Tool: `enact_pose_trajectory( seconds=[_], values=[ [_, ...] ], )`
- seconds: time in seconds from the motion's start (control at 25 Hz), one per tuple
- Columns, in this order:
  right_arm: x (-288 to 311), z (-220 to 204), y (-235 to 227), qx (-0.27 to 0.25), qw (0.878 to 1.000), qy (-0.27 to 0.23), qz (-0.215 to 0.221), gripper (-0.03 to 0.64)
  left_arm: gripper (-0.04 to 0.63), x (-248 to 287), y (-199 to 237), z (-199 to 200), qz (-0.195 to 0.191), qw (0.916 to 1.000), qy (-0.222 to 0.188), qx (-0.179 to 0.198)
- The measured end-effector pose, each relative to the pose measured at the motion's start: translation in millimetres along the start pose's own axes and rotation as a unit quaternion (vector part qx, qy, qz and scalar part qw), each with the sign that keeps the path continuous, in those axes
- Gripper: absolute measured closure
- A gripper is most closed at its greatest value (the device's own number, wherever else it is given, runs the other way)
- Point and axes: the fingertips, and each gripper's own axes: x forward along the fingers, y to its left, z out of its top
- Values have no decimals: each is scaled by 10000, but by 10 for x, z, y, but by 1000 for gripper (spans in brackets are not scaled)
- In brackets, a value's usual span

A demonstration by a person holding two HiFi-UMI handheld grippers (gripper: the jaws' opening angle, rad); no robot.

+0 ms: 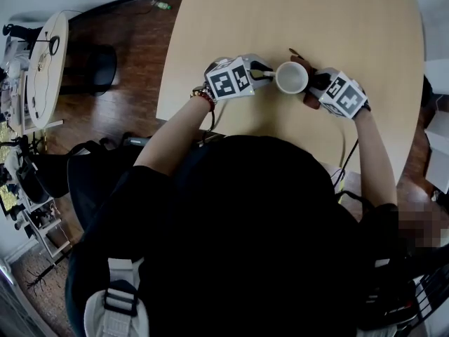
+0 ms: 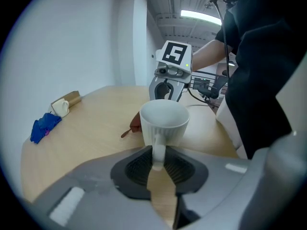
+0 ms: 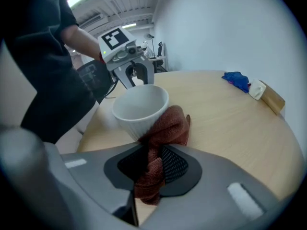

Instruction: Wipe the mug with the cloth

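Mug, head view: the white ribbed ceramic mug (image 1: 291, 76) stands upright on the pale wooden table (image 1: 295, 12), near its front edge and directly between the two grippers.
Left gripper, head view: the left gripper (image 1: 264, 73) lies just beside the mug's left side, its tips at the handle.
Right gripper, head view: the right gripper (image 1: 313, 86) sits against the mug's right side, with the reddish-brown terry cloth (image 1: 309, 100) bunched around its tips.
Mug, left gripper view: the mug (image 2: 164, 121) is just ahead of the jaws, and its handle (image 2: 158, 155) runs down between them.
Left jaws: narrow, with both pads lying against the handle.
Beyond the mug, left gripper view: a corner of the cloth (image 2: 135, 123) shows at the mug's far left side, with the right gripper (image 2: 165, 87) behind it.
Mug, right gripper view: the mug (image 3: 139, 109) is just ahead and slightly left of the jaws.
Right jaws: closed on a twisted fold of the cloth (image 3: 165, 128), whose free part is pressed against the mug's wall.
Far edge of table: a crumpled blue rag (image 3: 237, 80) lies beside a tan box (image 3: 267, 96), both well apart from the mug.
Count: one mug, one reddish-brown cloth, two grippers, one blue rag, one tan box.
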Motion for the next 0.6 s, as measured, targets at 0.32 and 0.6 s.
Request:
enact_pose_trajectory(
  seconds=[0.32, 0.6],
  values=[
    [101, -85, 22, -303, 9984, 473, 38, 541, 511, -21, 50, 23, -14, 9996, -264, -130],
    [-361, 360, -263, -828, 9964, 20, 189, 541, 517, 30, -28, 91, -235, 9992, -283, 139]
  ],
)
